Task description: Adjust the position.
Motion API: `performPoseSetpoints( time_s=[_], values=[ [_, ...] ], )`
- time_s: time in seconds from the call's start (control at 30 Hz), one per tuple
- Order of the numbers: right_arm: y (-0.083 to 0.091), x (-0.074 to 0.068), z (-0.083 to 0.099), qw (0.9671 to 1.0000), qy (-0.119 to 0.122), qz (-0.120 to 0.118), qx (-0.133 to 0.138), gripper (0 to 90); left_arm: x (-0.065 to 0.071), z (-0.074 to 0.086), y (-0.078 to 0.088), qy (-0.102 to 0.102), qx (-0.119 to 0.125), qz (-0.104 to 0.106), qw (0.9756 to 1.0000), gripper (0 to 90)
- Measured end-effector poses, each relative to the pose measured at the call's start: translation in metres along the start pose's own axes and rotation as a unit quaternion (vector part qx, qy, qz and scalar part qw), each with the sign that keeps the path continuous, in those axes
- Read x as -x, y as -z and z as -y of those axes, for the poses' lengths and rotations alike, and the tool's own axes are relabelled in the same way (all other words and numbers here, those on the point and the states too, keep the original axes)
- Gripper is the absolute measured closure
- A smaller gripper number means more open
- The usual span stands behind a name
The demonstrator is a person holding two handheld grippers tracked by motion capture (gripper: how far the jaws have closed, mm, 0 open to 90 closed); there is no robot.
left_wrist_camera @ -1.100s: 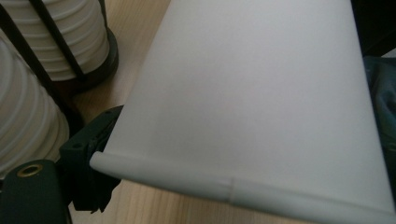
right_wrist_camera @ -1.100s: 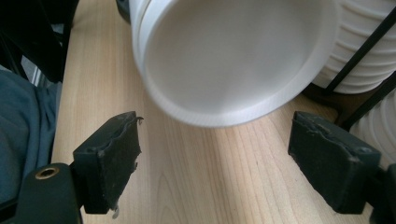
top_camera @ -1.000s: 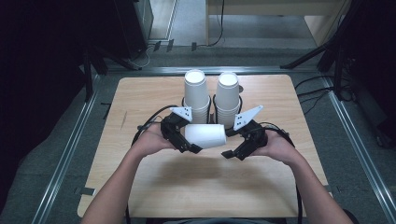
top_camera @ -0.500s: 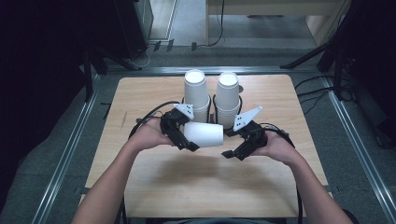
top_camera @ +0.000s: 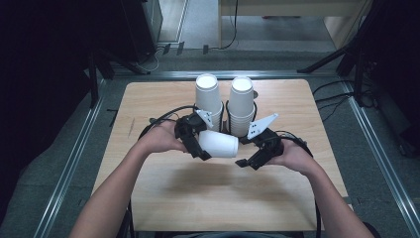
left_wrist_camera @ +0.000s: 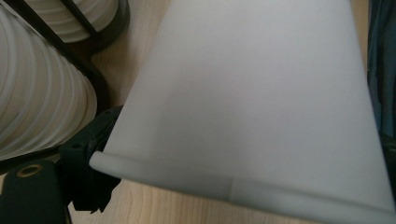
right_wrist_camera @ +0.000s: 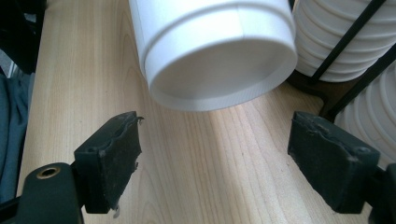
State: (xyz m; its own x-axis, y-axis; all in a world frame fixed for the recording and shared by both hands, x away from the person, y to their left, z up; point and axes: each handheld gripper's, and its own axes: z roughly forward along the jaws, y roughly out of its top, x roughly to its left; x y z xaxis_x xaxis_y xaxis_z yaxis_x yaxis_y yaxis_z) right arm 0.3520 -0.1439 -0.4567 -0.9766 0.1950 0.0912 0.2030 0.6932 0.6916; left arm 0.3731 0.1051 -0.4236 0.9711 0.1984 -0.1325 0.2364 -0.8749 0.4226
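White cup [top_camera: 218, 144] in left tongs [top_camera: 202, 148]

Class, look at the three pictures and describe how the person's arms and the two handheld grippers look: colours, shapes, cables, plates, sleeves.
Both forearms are bare, with no sleeves visible. The left gripper and right gripper have black bodies, each topped by a light grey three-cornered plate dotted with small holes. Black cables loop from them across the table. The right gripper's jaws end in blocky black pads with worn, ragged edges, and a brass-coloured ring shows near one.
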Motion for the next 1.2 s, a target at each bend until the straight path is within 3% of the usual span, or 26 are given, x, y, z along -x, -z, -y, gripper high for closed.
performPoseSetpoints(
  time_s=[0.37, 0.67, 0.9, 0.97, 1.07, 1.2],
  values=[
    [-0.005, 0.000, -0.001, 0.9999, 0.002, 0.008, -0.009, 17.2, -0.001, -0.008, -0.019, -0.006, -0.054, -0.002, 0.9985, 9.0],
    [-0.013, -0.002, -0.002, 0.9997, 0.014, 0.003, -0.020, 17.2, 0.000, -0.017, -0.032, 0.002, -0.073, 0.014, 0.9972, 8.7],
    [-0.023, -0.004, -0.004, 0.9994, 0.020, -0.002, -0.027, 17.1, 0.006, -0.023, -0.039, -0.006, -0.074, 0.019, 0.9971, 8.7],
    [-0.026, -0.005, -0.005, 0.9994, 0.023, -0.003, -0.027, 17.0, 0.007, -0.025, -0.040, -0.002, -0.064, 0.026, 0.9976, 8.8],
    [-0.030, -0.008, -0.007, 0.9991, 0.025, -0.011, -0.032, 16.9, 0.008, -0.026, -0.043, -0.003, -0.068, 0.032, 0.9971, 8.8],
    [-0.036, -0.010, -0.008, 0.9987, 0.030, -0.012, -0.040, 16.9, 0.009, -0.027, -0.048, 0.010, -0.061, 0.040, 0.9973, 8.6]
  ],
)
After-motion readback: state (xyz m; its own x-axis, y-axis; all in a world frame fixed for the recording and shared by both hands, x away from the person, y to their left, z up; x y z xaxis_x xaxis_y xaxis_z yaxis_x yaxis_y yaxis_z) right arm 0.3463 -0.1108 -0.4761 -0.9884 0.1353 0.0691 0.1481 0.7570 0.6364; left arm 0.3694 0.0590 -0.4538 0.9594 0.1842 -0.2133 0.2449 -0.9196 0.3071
